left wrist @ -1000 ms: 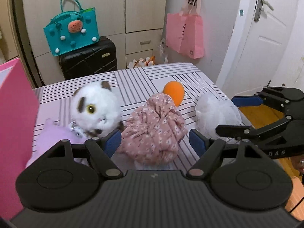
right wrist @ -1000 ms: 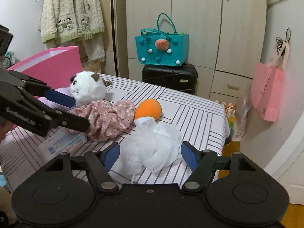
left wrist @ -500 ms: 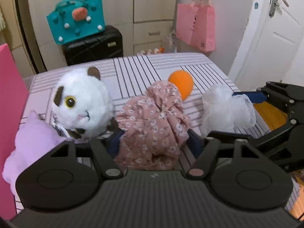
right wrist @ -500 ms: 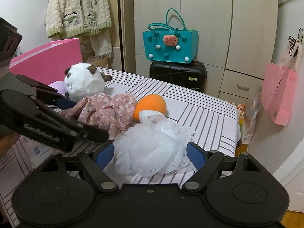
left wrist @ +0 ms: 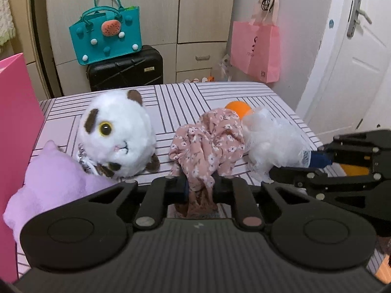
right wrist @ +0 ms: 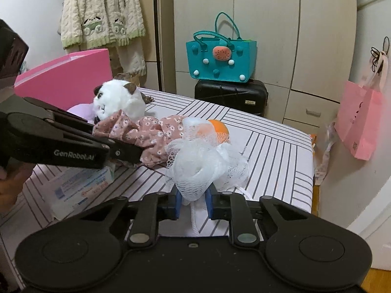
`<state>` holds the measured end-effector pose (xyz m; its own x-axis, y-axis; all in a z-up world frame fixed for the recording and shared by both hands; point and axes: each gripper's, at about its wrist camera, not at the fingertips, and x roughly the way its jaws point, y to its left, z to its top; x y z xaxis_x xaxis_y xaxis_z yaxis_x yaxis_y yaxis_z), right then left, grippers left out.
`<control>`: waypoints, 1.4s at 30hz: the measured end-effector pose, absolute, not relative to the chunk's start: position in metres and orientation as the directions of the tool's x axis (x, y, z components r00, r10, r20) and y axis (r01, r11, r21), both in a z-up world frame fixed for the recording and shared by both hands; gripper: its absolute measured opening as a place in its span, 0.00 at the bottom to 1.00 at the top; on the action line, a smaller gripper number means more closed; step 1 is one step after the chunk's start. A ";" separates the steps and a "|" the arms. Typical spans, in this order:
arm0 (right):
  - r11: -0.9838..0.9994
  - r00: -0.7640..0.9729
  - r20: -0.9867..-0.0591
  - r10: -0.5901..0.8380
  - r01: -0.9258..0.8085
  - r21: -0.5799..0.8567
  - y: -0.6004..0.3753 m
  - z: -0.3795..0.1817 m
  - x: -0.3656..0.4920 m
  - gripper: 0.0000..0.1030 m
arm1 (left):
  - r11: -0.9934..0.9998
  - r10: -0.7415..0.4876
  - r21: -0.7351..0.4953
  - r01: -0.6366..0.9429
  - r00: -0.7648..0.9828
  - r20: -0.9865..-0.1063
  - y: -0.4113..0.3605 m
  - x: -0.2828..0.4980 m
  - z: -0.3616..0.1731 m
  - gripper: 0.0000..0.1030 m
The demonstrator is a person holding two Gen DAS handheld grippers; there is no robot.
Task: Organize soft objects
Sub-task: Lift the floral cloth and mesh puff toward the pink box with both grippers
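Low over the striped surface, the left gripper pinches the floral cloth while the right gripper clamps the mesh puff, half hiding the orange ball.

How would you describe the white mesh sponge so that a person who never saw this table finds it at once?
Start at the striped table and go to its edge nearest the white door. There the mesh sponge sits pinched in the right gripper, touching the floral cloth and in front of the orange ball. It alone is white see-through netting, with a cord.
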<state>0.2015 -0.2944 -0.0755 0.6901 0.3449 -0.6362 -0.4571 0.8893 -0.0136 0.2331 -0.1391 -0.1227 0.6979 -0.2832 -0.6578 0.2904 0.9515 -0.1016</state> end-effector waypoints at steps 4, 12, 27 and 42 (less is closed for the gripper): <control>0.900 0.702 -0.628 0.337 -0.436 -0.005 -0.296 -0.071 0.195 0.20 | 0.951 -0.297 -0.125 0.284 0.718 -0.630 -0.132 0.226 -0.115 0.13; 0.911 0.726 -0.607 0.323 -0.412 -0.007 -0.297 -0.056 0.177 0.20 | 0.952 -0.302 -0.138 0.274 0.755 -0.583 -0.114 0.209 -0.094 0.13; 0.854 0.681 -0.574 0.454 -0.517 0.062 -0.270 0.021 0.136 0.20 | 0.907 -0.413 -0.194 0.375 0.696 -0.588 -0.065 0.150 -0.043 0.13; 0.683 0.544 -0.535 0.647 -0.725 0.089 -0.179 0.092 0.121 0.20 | 0.918 -0.395 -0.206 0.339 0.735 -0.552 0.022 0.088 0.021 0.13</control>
